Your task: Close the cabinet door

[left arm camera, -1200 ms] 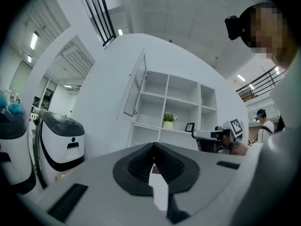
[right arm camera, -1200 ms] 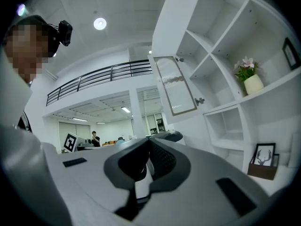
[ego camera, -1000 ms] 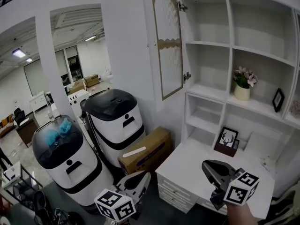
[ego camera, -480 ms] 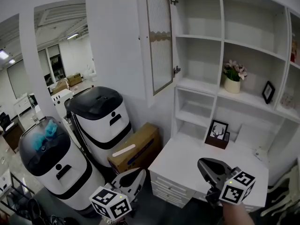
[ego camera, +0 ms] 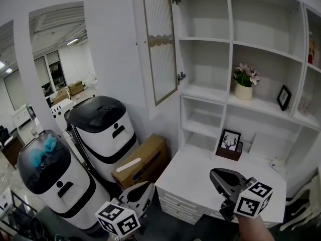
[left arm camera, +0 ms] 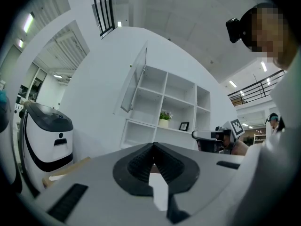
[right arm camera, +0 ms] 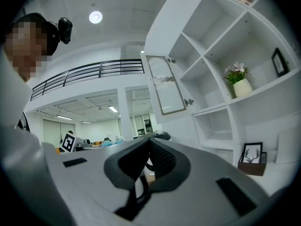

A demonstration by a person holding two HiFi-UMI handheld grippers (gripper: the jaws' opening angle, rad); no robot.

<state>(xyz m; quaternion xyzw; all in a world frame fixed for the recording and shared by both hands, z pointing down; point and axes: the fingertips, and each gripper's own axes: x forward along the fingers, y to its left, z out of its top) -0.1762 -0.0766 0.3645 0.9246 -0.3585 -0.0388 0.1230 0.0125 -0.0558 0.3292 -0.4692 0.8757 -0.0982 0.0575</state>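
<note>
Head view: from high up, facing forward and steeply down. The shelf unit [ego camera: 228, 44] and the table [ego camera: 200, 169] fill its right side. The left gripper [ego camera: 148, 189] and right gripper [ego camera: 214, 174] lie close at the bottom edge.
Left gripper view: rides low on the left gripper and looks level along its jaws. The shelf unit is far away, seen from its left side.
Right gripper view: rides on the right gripper, level, close to the shelves, facing along them toward the cabinet door [right arm camera: 167, 91].
Shared by all three: cabinet door, shelves, flower pot [right arm camera: 242, 86].
Left gripper view, right side: the right gripper is also visible.
</note>
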